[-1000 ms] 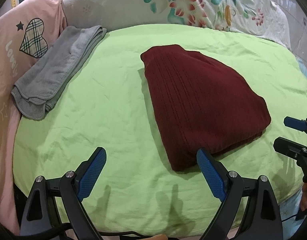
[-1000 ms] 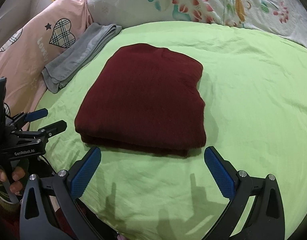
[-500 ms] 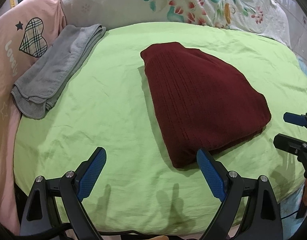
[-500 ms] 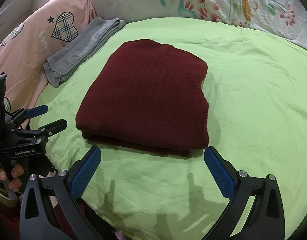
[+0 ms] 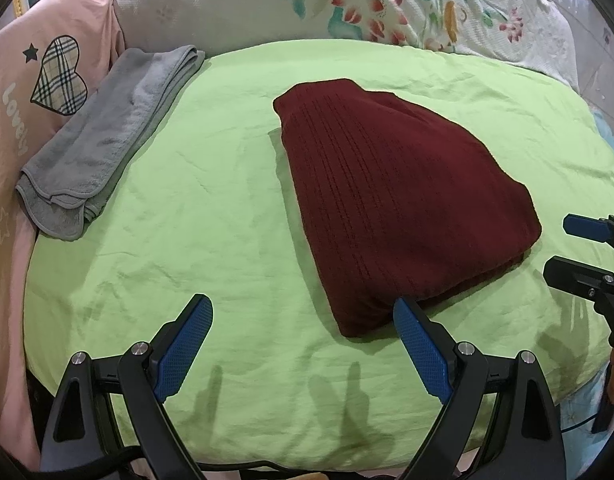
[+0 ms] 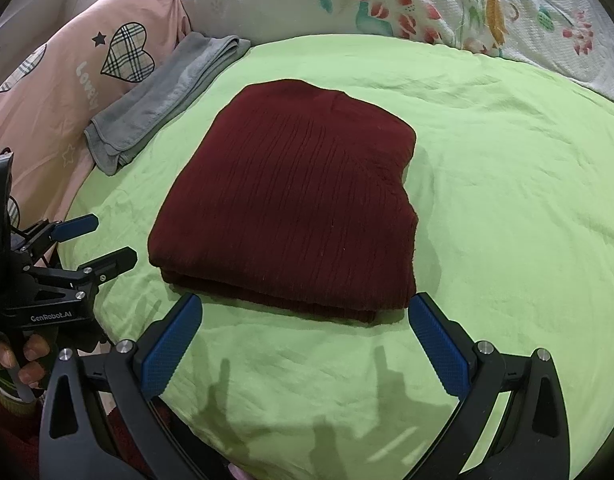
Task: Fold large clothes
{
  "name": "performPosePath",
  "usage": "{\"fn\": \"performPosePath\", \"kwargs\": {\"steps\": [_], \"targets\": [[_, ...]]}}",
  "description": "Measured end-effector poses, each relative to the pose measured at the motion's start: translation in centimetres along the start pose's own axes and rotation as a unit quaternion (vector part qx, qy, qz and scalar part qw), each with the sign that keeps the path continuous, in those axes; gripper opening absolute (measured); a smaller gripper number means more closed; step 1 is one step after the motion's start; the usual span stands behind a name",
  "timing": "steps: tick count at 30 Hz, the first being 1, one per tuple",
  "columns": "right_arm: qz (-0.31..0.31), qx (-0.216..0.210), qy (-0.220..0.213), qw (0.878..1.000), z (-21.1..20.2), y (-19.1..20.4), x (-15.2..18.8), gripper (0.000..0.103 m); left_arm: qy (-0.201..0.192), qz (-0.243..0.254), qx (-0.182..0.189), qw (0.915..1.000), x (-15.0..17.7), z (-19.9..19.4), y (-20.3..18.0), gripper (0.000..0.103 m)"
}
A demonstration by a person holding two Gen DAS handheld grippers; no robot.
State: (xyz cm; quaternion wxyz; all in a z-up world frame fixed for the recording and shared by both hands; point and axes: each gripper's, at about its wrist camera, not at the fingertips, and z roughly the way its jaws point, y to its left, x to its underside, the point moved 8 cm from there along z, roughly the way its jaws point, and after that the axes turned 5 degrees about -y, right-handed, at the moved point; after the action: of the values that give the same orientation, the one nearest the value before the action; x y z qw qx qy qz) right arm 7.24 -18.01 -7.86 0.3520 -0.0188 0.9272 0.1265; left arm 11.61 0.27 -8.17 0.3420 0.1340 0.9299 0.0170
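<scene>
At the far left a pink quilt (image 5: 47,92) with a plaid heart lies along the bed's edge, and a folded grey towel (image 5: 103,144) rests against it on the green sheet (image 5: 211,216); both sit where they sat a second ago. The left hand-held gripper (image 5: 303,328) hangs low over the near part of the sheet, its blue pads wide apart and nothing between them; its spread has not changed; its right pad (image 5: 421,356) shows just in front of the sweater's near corner, though whether it touches cannot be told. The dark red sweater (image 5: 391,196) lies folded into a thick block in the middle of the sheet, well apart from the towel; in the left view it has drifted slightly toward the top over the last second, so the camera has shifted a little rather than the cloth. From the right wrist the sweater (image 6: 295,208) looks larger and sits higher than before; the towel (image 6: 163,96) and quilt (image 6: 87,76) have also slid up and to the right; the view has come closer to the fold. The right hand-held gripper (image 6: 305,336) hovers just short of the sweater's near edge, pads as wide open as before and empty; a person's fingers (image 6: 27,356) grip the other tool's handle at the left rim. Behind everything a floral pillow (image 6: 447,4) fills the right.
</scene>
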Motion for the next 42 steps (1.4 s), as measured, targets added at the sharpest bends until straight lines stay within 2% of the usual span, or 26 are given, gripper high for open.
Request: {"fn": "performPosePath", "kwargs": {"steps": [42], "targets": [[-0.008,-0.009,-0.005,1.000,-0.3,0.9,-0.7,0.103,-0.008,-0.002,0.000,1.0000,-0.3,-0.9,-0.3,0.093]]}}
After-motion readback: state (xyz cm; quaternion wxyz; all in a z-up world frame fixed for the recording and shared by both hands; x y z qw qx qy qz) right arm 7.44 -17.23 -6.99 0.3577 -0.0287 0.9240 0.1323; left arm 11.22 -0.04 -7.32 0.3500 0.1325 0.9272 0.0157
